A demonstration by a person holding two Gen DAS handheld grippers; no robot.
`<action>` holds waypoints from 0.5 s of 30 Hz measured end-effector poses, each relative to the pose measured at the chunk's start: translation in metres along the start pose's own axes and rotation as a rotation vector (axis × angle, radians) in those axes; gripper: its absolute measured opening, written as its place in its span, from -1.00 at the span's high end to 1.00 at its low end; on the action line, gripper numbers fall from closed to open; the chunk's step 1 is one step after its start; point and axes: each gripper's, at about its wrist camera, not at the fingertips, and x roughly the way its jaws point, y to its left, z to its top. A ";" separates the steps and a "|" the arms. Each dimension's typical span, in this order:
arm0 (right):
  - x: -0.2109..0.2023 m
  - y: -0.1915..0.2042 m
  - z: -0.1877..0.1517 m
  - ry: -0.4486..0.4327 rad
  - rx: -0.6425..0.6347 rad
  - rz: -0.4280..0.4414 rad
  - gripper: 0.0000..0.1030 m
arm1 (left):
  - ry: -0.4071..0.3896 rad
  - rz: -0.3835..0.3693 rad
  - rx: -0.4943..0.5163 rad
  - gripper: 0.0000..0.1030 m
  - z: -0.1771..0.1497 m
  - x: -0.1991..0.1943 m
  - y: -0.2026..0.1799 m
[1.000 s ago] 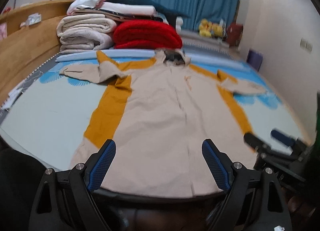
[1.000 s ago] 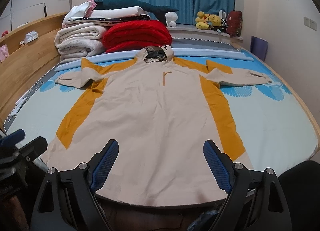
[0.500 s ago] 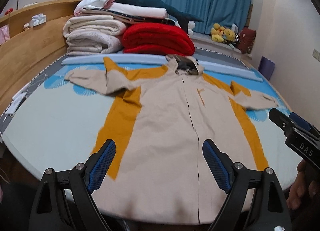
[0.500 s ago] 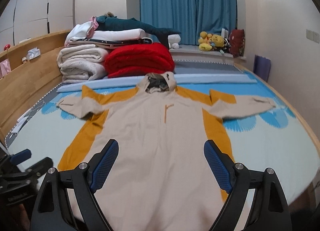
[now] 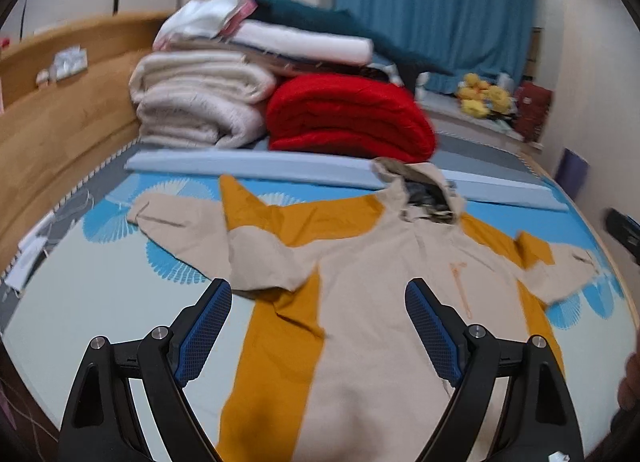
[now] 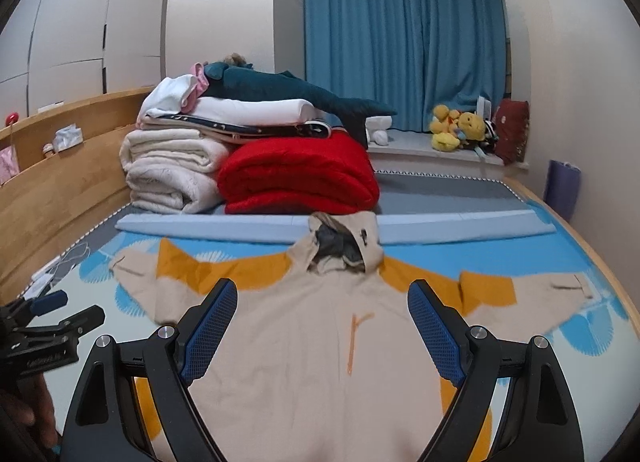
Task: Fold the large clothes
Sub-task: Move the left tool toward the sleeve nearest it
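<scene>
A beige hooded jacket with orange side panels (image 5: 372,302) (image 6: 304,342) lies spread flat on the bed, hood toward the far end and both sleeves out to the sides. My left gripper (image 5: 318,294) hangs above the jacket's left chest near the left sleeve (image 5: 192,229), jaws wide open with nothing between them. Over the upper chest, below the hood (image 6: 340,246), my right gripper (image 6: 322,294) is open and empty too. The left gripper (image 6: 60,310) also shows at the left edge of the right wrist view.
Folded white blankets (image 6: 172,169), a red blanket (image 6: 300,177) and a dark teal plush (image 6: 280,85) are stacked at the bed's far end behind a pale blue bolster (image 6: 224,229). A wooden headboard (image 5: 60,129) runs along the left. Blue curtains (image 6: 400,37) and plush toys (image 6: 456,129) stand behind.
Both grippers have moved forward over the jacket from its hem toward the chest and hood, and risen. Both stay open. The jacket has not moved.
</scene>
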 end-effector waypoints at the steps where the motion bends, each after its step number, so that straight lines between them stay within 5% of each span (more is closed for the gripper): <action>1: 0.010 -0.003 0.002 0.003 0.008 0.003 -0.70 | 0.012 0.013 -0.015 -0.67 0.004 0.016 0.006; 8: 0.081 -0.023 -0.020 0.163 0.085 0.023 -0.69 | 0.079 0.148 -0.060 -0.32 0.013 0.118 0.073; 12: 0.100 -0.023 -0.025 0.179 0.031 -0.005 -0.69 | 0.143 0.212 -0.139 0.19 0.018 0.177 0.130; 15: 0.114 -0.025 -0.028 0.214 0.021 -0.013 -0.68 | 0.161 0.264 -0.194 0.38 0.018 0.205 0.170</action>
